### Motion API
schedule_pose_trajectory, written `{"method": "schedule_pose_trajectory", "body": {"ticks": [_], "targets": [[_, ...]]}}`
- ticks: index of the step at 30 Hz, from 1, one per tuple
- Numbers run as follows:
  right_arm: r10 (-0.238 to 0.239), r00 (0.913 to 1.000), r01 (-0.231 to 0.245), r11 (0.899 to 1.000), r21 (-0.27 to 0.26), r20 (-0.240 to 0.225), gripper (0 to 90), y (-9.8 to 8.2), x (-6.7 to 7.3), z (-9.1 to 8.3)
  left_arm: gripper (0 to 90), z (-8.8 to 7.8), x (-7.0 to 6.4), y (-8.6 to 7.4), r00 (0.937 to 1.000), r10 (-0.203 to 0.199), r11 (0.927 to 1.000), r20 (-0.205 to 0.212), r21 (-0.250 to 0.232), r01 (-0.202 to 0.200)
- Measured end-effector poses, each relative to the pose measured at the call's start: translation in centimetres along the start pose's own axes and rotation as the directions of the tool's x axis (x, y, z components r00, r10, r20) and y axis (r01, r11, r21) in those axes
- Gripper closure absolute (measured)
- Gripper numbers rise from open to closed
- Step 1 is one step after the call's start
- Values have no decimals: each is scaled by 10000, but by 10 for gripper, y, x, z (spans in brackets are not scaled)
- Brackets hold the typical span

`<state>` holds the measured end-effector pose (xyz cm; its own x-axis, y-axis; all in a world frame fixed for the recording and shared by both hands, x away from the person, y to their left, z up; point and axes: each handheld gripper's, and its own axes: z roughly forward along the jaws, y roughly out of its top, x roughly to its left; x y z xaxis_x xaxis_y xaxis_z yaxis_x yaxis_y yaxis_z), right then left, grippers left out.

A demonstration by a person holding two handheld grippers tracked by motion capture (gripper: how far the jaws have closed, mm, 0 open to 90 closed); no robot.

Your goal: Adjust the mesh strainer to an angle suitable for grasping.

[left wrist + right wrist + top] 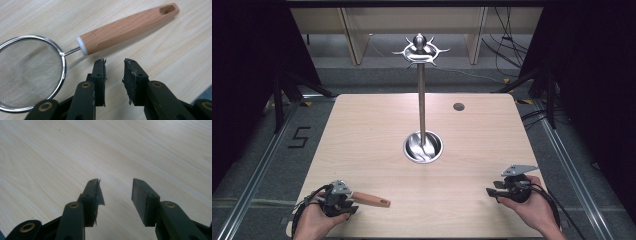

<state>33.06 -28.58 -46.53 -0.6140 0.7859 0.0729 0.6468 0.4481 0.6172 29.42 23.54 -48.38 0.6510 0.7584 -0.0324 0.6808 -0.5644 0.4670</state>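
Note:
A small metal mesh strainer (30,72) with a wooden handle (127,27) lies flat on the light wooden table (362,135) near its front left corner. My left gripper (114,61) hovers just short of the handle's near end, open, with nothing between its pads. In the high view the handle (372,200) sticks out to the right of the left gripper (343,202), which hides the mesh. My right gripper (492,189) is at the front right, held in a hand. It stands open (115,181) over bare wood.
A tall metal stand (422,100) rises from a round steel base (423,148) at the table's middle, with a ring of hooks (420,50) at its top. A small dark hole (458,106) marks the far right of the tabletop.

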Motion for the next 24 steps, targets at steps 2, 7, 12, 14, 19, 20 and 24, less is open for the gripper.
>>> {"method": "schedule_pose_trajectory", "body": {"ticks": [2, 7, 12, 14, 19, 20, 24], "targets": [[243, 9997, -243, 9997, 94, 24, 579, 1, 0, -2, 728, 1, -2, 1, 10000, 25, 10000, 82, -74, -24], [304, 9994, -296, 9987, -416, 183, 581, -3, -4, 0, 785, -1, -6, 8, 9973, 701, 9967, 227, 398, -710], [529, 9986, -528, 9985, -148, 49, 581, -2, -4, -2, 894, 4, -12, 15, 9954, 876, 9872, 379, 1304, -919], [612, 9980, -610, 9980, -153, 130, 581, -2, -3, -1, 895, 6, -14, 16, 9954, 870, 9864, 413, 1359, -919], [609, 9981, -608, 9981, -95, 97, 581, -2, -3, -3, 894, 13, -17, 31, 9923, 1144, 9792, 472, 1630, -1207], [659, 9978, -659, 9978, 11, 116, 581, -2, -3, -4, 894, 15, -17, 32, 9925, 1120, 9788, 489, 1669, -1187], [753, 9971, -750, 9968, -280, 103, 583, -3, -2, -1, 894, 22, -21, 39, 9930, 1079, 9758, 482, 1861, -1151]]}}
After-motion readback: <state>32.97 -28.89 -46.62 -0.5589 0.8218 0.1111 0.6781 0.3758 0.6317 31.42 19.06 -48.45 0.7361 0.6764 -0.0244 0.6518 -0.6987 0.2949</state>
